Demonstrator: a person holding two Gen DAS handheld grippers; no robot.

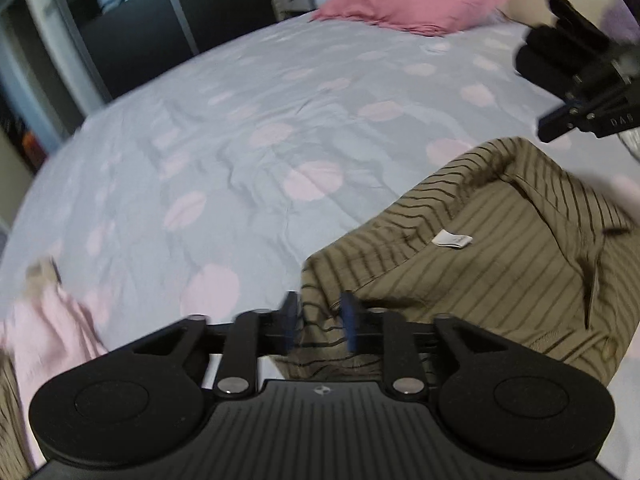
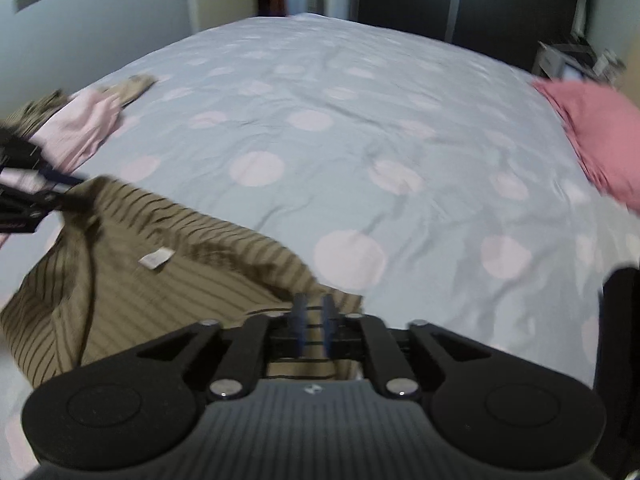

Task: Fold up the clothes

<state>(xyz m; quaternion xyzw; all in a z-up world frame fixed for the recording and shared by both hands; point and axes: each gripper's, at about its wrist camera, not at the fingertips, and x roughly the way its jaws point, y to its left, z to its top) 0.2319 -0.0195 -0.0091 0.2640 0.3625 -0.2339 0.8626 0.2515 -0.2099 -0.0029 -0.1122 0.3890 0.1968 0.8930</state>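
An olive shirt with dark stripes and a white neck label hangs between my two grippers above the bed. My left gripper is shut on the shirt's left shoulder edge. My right gripper is shut on the other shoulder edge of the shirt. In the left wrist view the right gripper shows at the upper right. In the right wrist view the left gripper shows at the left, pinching the cloth.
The bed has a pale blue sheet with pink dots. A pink pillow lies at its head. A pink garment over an olive one lies at the bed's edge. Dark wardrobe doors stand beyond.
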